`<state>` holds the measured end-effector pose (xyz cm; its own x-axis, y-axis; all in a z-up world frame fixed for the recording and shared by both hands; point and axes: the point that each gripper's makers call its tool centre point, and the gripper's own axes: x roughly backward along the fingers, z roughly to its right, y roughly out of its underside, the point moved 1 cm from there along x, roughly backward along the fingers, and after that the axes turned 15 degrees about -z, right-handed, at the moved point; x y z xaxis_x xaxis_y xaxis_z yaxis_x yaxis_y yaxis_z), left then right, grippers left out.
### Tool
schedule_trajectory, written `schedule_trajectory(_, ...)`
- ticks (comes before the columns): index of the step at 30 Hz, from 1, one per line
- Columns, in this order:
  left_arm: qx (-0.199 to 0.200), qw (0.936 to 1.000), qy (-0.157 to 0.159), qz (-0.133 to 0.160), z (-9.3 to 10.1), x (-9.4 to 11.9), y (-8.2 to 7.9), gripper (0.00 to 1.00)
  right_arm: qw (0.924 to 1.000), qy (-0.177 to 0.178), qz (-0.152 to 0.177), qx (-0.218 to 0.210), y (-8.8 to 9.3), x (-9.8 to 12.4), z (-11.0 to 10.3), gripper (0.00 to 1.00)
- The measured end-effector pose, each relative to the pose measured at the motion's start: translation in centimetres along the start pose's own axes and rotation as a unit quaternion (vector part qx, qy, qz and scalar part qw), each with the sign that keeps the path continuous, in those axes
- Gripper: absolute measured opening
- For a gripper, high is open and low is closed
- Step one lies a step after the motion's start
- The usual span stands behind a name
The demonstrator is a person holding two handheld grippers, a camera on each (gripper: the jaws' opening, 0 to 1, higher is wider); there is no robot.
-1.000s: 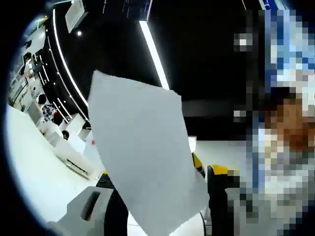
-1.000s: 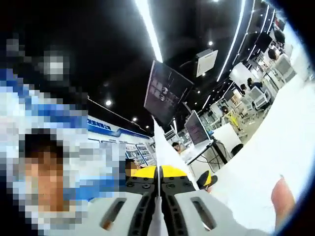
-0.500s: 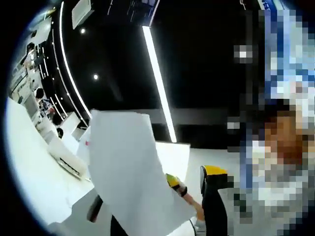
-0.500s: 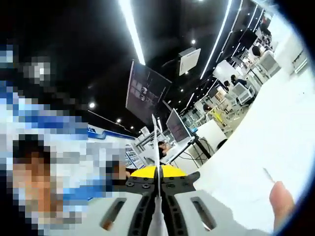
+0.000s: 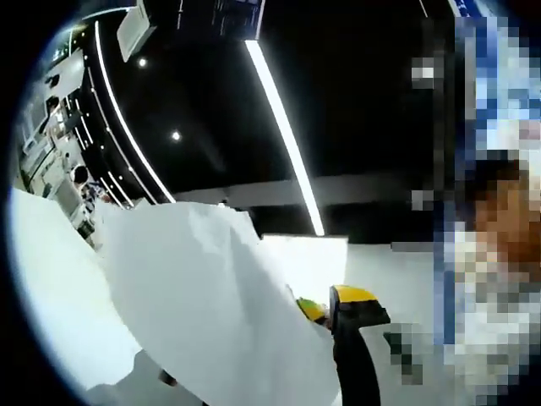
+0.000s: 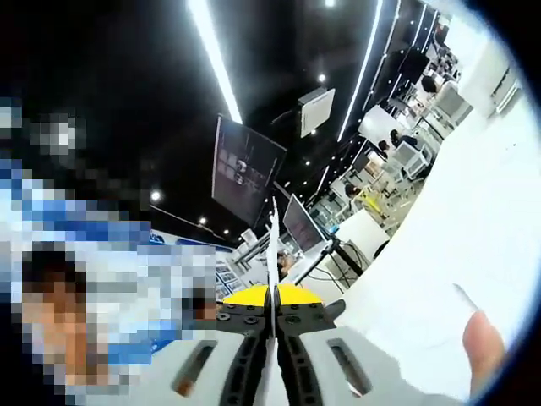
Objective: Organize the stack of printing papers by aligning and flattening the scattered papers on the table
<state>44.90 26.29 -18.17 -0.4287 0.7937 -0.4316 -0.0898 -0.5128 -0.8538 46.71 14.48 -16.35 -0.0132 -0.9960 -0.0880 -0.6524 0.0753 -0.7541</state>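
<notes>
Fingers (image 6: 297, 300) of the right gripper (image 6: 271, 298) pinched a paper (image 6: 272, 245) edge-on, lifted off the desk (image 6: 473, 237), likely for squaring. Whether the left gripper's fingers were pinching the paper (image 5: 211, 296) before them, I could not tell. Beyond lay a dark ceiling with strip lights (image 6: 211, 55) and monitors (image 6: 245, 169).

matt white paper sheet (image 5: 211, 304), slightly creased; right gripper (image 6: 272, 300) matt grey plastic with yellow tips; smooth white bench (image 6: 473, 228)
</notes>
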Motion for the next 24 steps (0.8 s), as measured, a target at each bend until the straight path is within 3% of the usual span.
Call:
schedule_trajectory(1,0.008,0.9999,-0.002,-0.014,-0.1,-0.2,0.7,0.41,1.0000,-0.001,0.001,0.000,0.0,0.0,-0.1,0.00)
schedule_trajectory(4,0.028,0.9994,-0.007,-0.019,-0.3,-0.5,1.4,0.40,0.9996,-0.017,0.022,-0.005,-0.5,0.2,-0.4,0.00)
schedule_trajectory(8,0.089,0.9960,0.010,0.006,-0.6,-0.4,0.9,0.28,0.9993,-0.024,0.028,-0.002,-0.5,0.2,-0.7,0.00)
schedule_trajectory(11,0.107,0.9937,0.024,0.024,-0.5,-0.3,0.2,0.23,0.9995,-0.026,0.019,-0.002,0.2,0.0,-0.8,0.00)
schedule_trajectory(14,0.107,0.9940,0.024,0.005,-0.3,-0.5,0.4,0.15,0.9997,-0.023,0.007,-0.002,0.7,-0.2,-0.6,0.00)
schedule_trajectory(20,0.102,0.9945,0.026,-0.002,0.1,-0.5,0.6,0.07,0.9997,-0.024,0.005,-0.002,0.8,-0.3,-0.6,0.00)
schedule_trajectory(24,0.104,0.9944,0.019,0.000,-0.3,-0.4,0.6,0.10,0.9997,-0.022,0.007,-0.004,0.9,-0.1,-0.5,0.00)
